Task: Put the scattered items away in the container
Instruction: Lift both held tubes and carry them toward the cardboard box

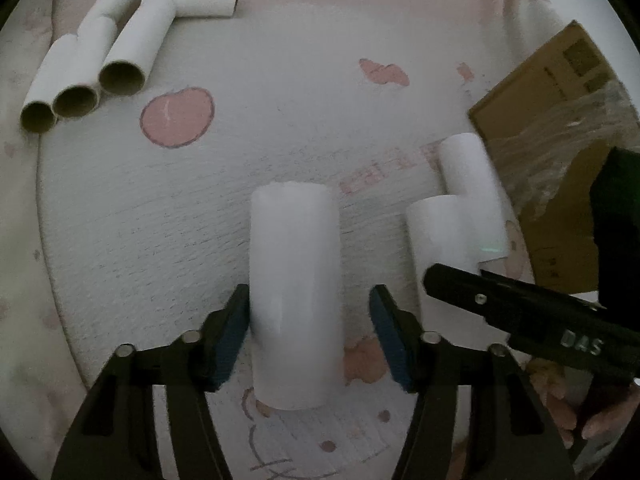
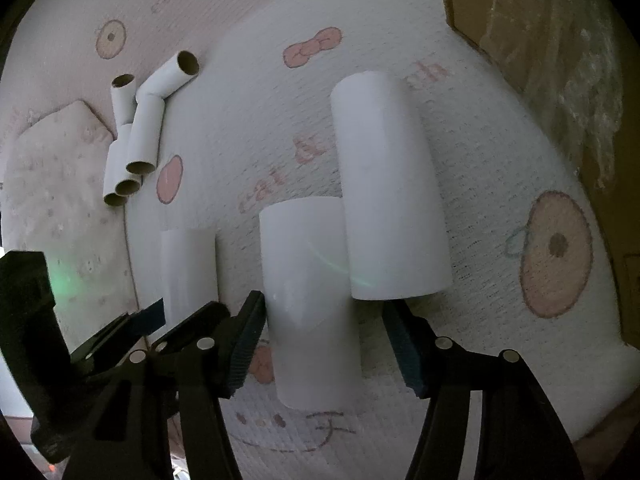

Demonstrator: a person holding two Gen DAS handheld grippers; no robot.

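Several white paper tubes lie on a patterned mat. My left gripper [image 1: 310, 336] is open, its jaws on either side of one wide white tube [image 1: 295, 292]; the left pad touches it. My right gripper [image 2: 326, 344] is open around another wide tube [image 2: 308, 300], beside a second wide tube [image 2: 388, 188]. The left gripper and its tube [image 2: 188, 268] show at the left of the right wrist view. Several narrower tubes [image 1: 100, 48] lie at the far left, one of them bent. A cardboard box [image 1: 560, 128] stands at the right.
The mat [image 1: 200, 220] has pink prints and a curved edge at the left. The right gripper's finger [image 1: 500, 304] crosses the lower right of the left wrist view. The box wall with plastic wrap [image 2: 560, 60] fills the right wrist view's upper right.
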